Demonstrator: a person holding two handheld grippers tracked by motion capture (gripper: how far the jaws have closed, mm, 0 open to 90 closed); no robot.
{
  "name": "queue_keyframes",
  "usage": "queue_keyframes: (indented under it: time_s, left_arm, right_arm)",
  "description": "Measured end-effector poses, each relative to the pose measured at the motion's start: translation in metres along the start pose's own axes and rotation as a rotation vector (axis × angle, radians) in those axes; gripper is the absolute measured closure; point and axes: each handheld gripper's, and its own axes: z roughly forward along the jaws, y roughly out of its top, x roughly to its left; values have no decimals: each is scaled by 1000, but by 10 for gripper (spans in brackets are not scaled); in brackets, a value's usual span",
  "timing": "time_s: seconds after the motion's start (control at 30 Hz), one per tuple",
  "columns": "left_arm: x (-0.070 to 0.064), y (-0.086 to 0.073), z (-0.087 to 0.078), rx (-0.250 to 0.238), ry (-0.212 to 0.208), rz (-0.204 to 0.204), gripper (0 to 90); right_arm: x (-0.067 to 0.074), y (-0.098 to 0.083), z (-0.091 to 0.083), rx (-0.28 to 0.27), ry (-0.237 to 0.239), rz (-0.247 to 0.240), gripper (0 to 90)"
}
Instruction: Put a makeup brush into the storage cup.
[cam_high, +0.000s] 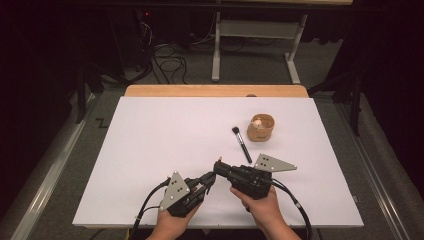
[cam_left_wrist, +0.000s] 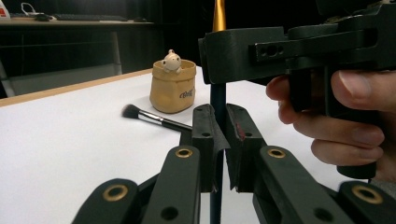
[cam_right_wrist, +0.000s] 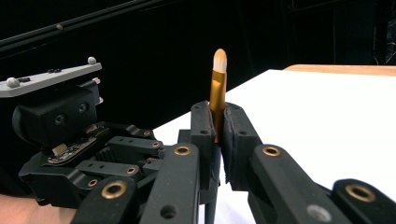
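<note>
Right tongs (cam_right_wrist: 218, 133) closed on a small brush (cam_right_wrist: 217, 88), gold ferrule between the pads, pale tip upright above them. Left tongs (cam_right_wrist: 93, 149) sit just beside, at lower left. White worktop (cam_right_wrist: 327, 121) stretches right, wooden far edge visible.

Lab or recording studio, not a home — dark room, black surroundings on all sides. Wooden table (cam_high: 215, 90) covered with a plain white sheet (cam_high: 165, 150), set up as a staged work surface. Grey carpet floor (cam_high: 250, 65) with loose cables (cam_high: 167, 62) trailing to equipment at the back. A metal-framed bench (cam_high: 260, 45) stands behind — a desk with a keyboard (cam_left_wrist: 88, 17) sits off to the side.
</note>
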Motion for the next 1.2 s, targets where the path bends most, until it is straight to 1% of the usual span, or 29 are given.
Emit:
queue_keyframes:
  time_s: [0.13,0.2,0.33,0.4,0.47,0.5,0.53,0.57,0.6,0.67,0.7,0.73,0.83,0.93,1.03,1.1,1.13,1.2]
  left_arm:
    - [0,0,0,5,0,-6,817]
    - [1,1,1,8,2,-13,754]
    - [3,2,0,7,-11,-32,661]
    - [4,3,0,8,-7,-38,622]
    - [6,3,0,16,-11,-39,578]
    - [7,4,1,19,-6,-35,565]
    - [9,5,1,23,-5,-41,549]
    - [10,6,2,32,-13,-50,527]
    - [12,7,3,48,-17,-52,514]
    - [13,8,3,71,-8,-23,497]
    - [14,8,3,82,-7,-15,485]
    - [15,8,3,93,-5,-10,478]
    - [19,8,-1,106,15,1,444]
    - [24,4,-4,123,23,-4,398]
    - [28,0,-8,106,33,-20,354]
    - [30,-2,-9,106,48,-10,327]
    - [31,-3,-9,101,58,-11,304]
    - [34,-5,-11,88,72,-26,276]
  right_arm:
    - [0,0,0,0,-3,-5,856]
    - [0,0,0,-2,-2,-5,855]
    - [0,1,-1,-5,-6,-9,855]
    - [0,1,-2,-7,-8,-11,855]
    - [-1,2,-3,-9,-16,-17,855]
    - [-1,3,-3,-9,-18,-17,855]
    - [-2,3,-4,-12,-19,-13,855]
    - [-3,4,-4,-18,-24,-13,855]
    - [-4,4,-5,-18,-28,-10,855]
    - [-6,5,-7,-24,-35,-8,855]
    - [-7,5,-7,-28,-35,-9,855]
    - [-7,5,-8,-26,-35,-3,854]
    - [-7,5,-9,-28,-39,-6,855]
    - [-8,6,-9,-28,-46,-7,854]
    - [-9,6,-9,-26,-47,-12,854]
    - [-9,6,-10,-25,-51,-16,854]
    - [-9,6,-10,-25,-56,-13,854]
    - [-10,6,-11,-24,-56,-17,854]
